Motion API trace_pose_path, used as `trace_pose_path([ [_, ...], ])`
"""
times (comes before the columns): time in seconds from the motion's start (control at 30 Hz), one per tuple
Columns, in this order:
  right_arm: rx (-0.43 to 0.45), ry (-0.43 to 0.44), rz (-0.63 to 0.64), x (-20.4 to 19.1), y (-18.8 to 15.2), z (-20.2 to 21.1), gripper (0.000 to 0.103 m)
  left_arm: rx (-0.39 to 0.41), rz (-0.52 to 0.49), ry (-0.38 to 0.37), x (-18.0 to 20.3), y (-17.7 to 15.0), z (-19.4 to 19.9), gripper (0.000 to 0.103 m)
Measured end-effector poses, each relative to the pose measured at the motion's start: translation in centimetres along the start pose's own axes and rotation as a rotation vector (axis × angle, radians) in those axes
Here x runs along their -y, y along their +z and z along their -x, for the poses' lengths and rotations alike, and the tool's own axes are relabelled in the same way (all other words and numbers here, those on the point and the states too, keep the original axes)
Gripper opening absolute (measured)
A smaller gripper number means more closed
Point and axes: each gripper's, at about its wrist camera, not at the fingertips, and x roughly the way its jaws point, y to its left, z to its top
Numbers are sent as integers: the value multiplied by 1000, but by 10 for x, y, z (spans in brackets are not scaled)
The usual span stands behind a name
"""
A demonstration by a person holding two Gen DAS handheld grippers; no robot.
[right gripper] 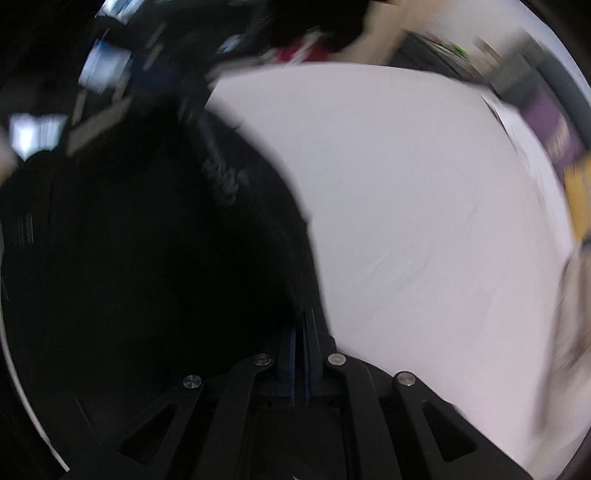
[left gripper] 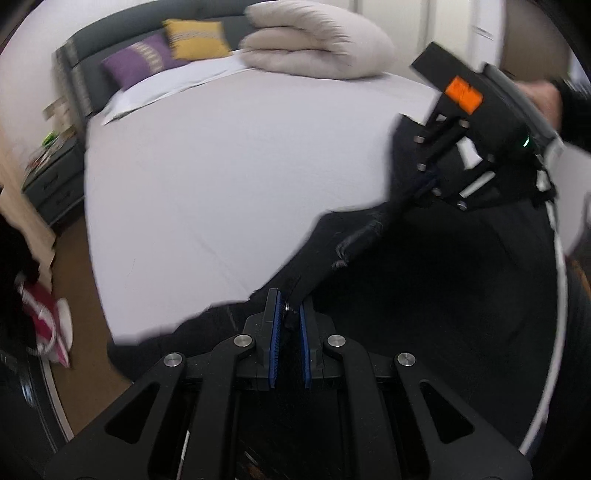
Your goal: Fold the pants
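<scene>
Left claw [left gripper: 290, 317] and right claw [right gripper: 300, 343] are both clamped on black cloth, fingers nearly together.

A bed [left gripper: 229, 177] with a pale, smooth sheet carries black pants [left gripper: 424, 266] at its near edge, a folded beige duvet [left gripper: 317, 40] at the far end, and purple [left gripper: 138, 62] and yellow [left gripper: 197, 38] cushions against the dark headboard [left gripper: 122, 33].
</scene>
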Motion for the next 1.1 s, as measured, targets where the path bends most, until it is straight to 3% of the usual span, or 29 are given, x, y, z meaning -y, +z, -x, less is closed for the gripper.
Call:
trace_pose_path([
  [0.2, -44, -161, 243, -59, -6, 15, 3, -51, -193, -5, 59, -35, 21, 8],
  [0.33, -94, -292, 437, -100, -25, 10, 3, -77, -210, -9, 74, -56, 27, 3],
  [0.47, -110, -330, 529, -125, -45, 14, 3, -92, -182, -22, 81, -78, 35, 2],
  [0.6, -84, -309, 427, -117, -54, 20, 3, -77, -169, 35, 84, -90, 40, 1],
  [0.73, -2, -250, 220, -76, -31, 40, 3, 21, -203, 148, 101, -87, 48, 3],
  [0.87, 59, -216, 98, -43, -24, 62, 3, 78, -250, 236, 124, -77, 38, 10],
  [0.9, 67, -211, 80, -40, -23, 65, 3, 95, -268, 262, 132, -79, 35, 21],
  [0.93, 78, -202, 59, -37, -23, 69, 3, 113, -287, 290, 139, -80, 32, 52],
  [1.0, 95, -190, 28, -44, -32, 75, 3, 152, -318, 294, 150, -83, 27, 100],
  [1.1, 117, -177, -17, -45, -27, 80, 3, 127, -369, 331, 159, -83, 11, 102],
])
